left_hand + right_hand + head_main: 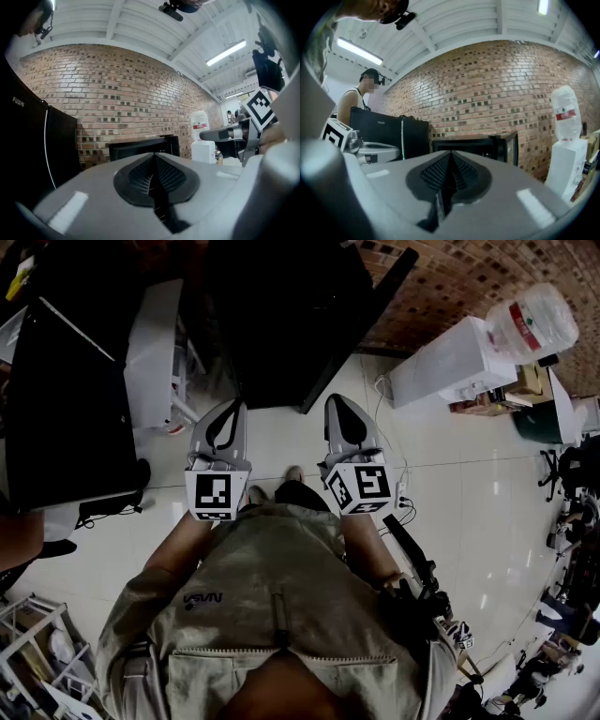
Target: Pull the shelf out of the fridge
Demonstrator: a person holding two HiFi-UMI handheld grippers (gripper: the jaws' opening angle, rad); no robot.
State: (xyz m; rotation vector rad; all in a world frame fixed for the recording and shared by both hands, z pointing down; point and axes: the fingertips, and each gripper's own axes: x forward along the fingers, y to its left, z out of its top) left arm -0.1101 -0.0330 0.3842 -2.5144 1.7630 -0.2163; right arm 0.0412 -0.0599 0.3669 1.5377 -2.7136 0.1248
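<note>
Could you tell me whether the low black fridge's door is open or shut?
Open: in the right gripper view the fridge shows its dark inside, and its door stands swung out at its right side.

place: office-lab | cues: brick wall (497, 93), water dispenser (459, 362), tiled floor (469, 502)

The fridge (281, 324) runs past the top edge in the head view, and its inside is too dark to show any shelf. Left of the fridge, a bystander (352, 101) has the face blurred.
</note>
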